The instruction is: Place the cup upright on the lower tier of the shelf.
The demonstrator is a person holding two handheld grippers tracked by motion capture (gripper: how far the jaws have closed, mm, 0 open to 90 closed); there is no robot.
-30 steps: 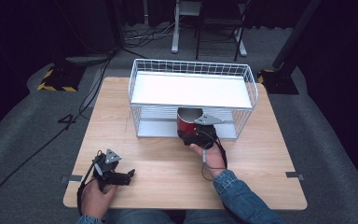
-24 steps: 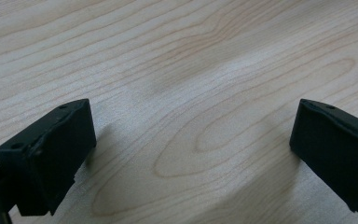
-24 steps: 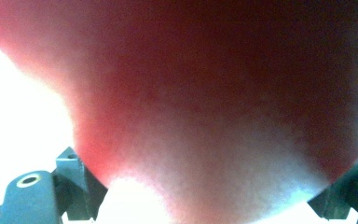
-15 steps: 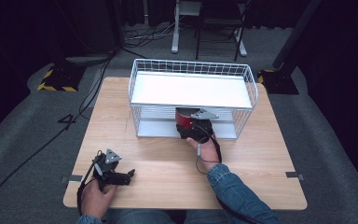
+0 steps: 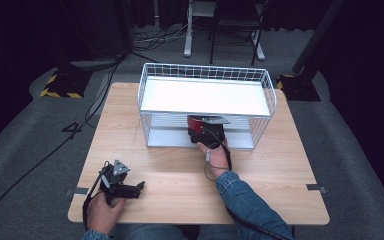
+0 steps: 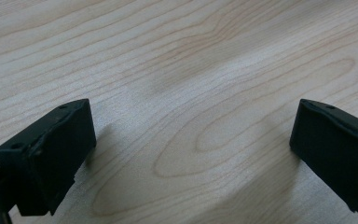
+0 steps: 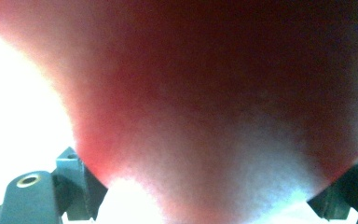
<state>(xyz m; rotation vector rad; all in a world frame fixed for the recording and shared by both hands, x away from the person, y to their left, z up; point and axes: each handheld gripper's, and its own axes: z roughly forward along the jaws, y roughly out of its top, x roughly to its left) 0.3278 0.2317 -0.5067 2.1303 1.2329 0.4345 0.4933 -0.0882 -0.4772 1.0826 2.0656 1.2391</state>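
Desk (image 5: 180, 170) of pale wood carries everything here, and nearest its front edge, toward the front left corner, the left gripper (image 5: 125, 188) rests low over bare wood with its jaws spread wide and nothing between them, as the left gripper view confirms. Farther in, past the desk's middle, the right gripper (image 5: 207, 134) reaches into the lower tier of a white wire rack (image 5: 205, 97) standing along the back edge, and its jaws sit clamped on either side of a red object (image 5: 196, 126), too blurred up close to name. Judging by that, the red object is being put on or taken off the rack's lower shelf; releasing or withdrawing it is left.
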